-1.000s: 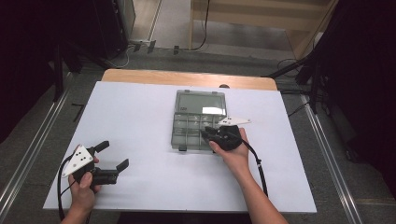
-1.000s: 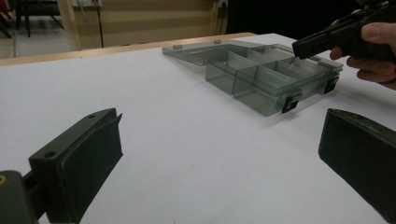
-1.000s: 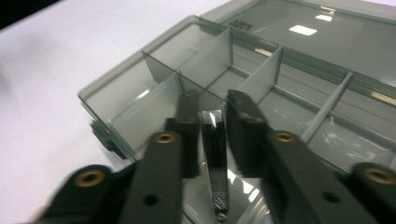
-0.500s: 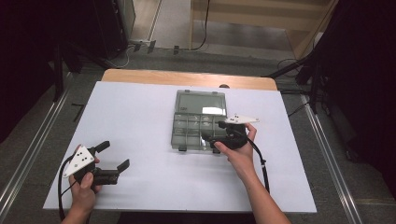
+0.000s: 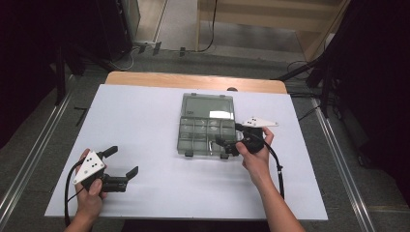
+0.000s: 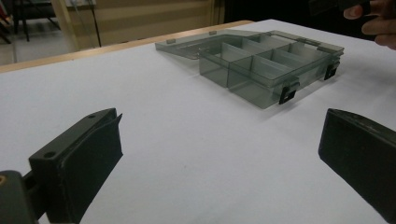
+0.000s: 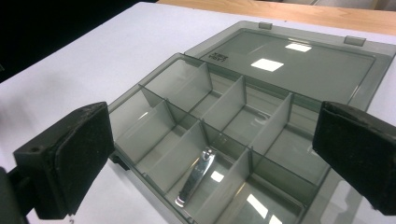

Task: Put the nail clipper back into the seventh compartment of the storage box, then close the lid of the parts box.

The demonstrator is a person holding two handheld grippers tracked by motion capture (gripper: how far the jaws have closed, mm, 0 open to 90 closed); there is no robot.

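Nail clipper (image 7: 197,177) laid in compartment box (image 7: 261,84), just ahead of right gripper (image 7: 212,163).
Clipper's long axis is run along its narrow compartment, one end toward the gripper, other toward the flat-open lid; other compartments seen bare. R jaws have just been opening, spread wide, nothing between. Left gripper (image 5: 118,162) also spread, held well apart from box.

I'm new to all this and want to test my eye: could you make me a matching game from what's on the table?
Things:
1. shiny metal nail clipper
2. clear grey hinged lid
3. left gripper
4. right gripper

Places or states:
A. open, over bare white table near the person
B. lying flat open behind the box
C. lying in a front compartment
D. open, above the smoky plastic compartment box

Pairs: 1-C, 2-B, 3-A, 4-D
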